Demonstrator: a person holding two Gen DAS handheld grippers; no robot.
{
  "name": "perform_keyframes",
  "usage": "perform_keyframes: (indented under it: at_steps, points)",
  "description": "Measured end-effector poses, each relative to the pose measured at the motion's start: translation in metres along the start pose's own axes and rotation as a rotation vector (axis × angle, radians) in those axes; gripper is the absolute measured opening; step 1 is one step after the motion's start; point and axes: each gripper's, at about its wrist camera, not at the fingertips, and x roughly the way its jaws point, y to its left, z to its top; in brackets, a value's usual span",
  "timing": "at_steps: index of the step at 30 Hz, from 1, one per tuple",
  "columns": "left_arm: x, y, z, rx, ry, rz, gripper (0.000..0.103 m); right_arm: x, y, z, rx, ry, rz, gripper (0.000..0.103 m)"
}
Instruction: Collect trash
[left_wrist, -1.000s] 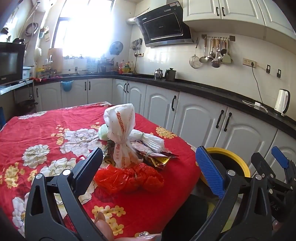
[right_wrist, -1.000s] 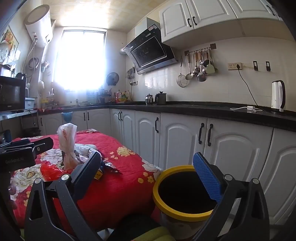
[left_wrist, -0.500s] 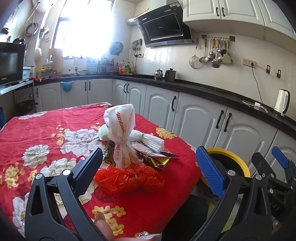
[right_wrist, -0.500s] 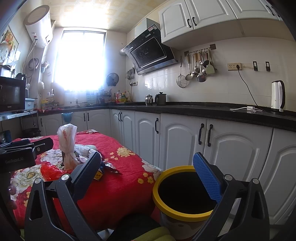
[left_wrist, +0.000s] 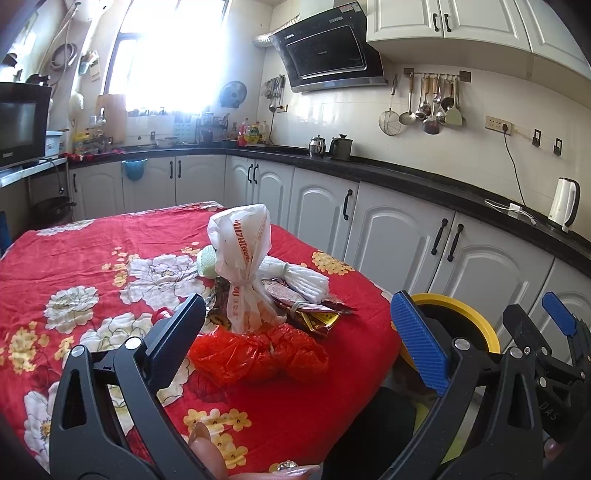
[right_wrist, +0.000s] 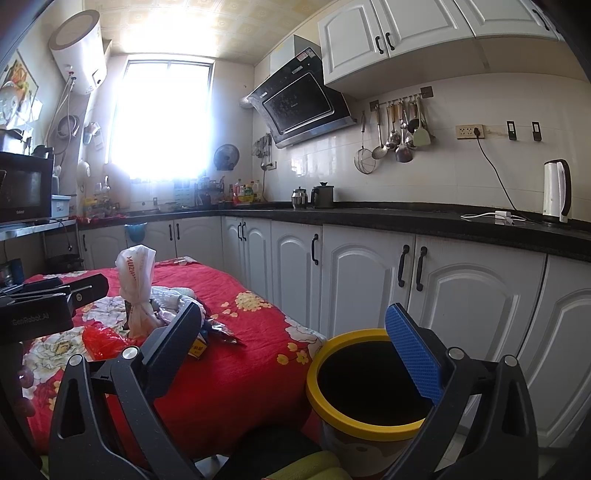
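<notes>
A pile of trash lies on the red floral tablecloth (left_wrist: 92, 240): a knotted white plastic bag (left_wrist: 242, 266) standing upright, a crumpled red plastic bag (left_wrist: 258, 354) in front of it, a white bundle (left_wrist: 299, 277) and foil wrappers (left_wrist: 314, 317). My left gripper (left_wrist: 295, 332) is open and empty, just short of the red bag. A yellow-rimmed bin (right_wrist: 354, 387) stands on the floor by the table's right edge. My right gripper (right_wrist: 291, 339) is open and empty above the bin's near side. The pile also shows in the right wrist view (right_wrist: 136, 288).
White cabinets (left_wrist: 406, 240) under a black counter (left_wrist: 424, 184) run along the back and right. A kettle (left_wrist: 563, 203) stands on the counter. A dark chair seat (left_wrist: 369, 428) is below the table edge. The right gripper shows at the left wrist view's right edge (left_wrist: 546, 332).
</notes>
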Motion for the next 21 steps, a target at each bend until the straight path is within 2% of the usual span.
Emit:
perform_keyframes:
  at_steps: [10,21]
  points:
    - [0.005,0.007,0.002,-0.019,0.017,0.013,0.092,0.004,0.008,-0.004,-0.011,0.016,0.037,0.097]
    - [0.009,0.032,0.010,-0.073,0.018,0.079,0.092,0.024,0.031,0.001,-0.057,0.100,0.219,0.097]
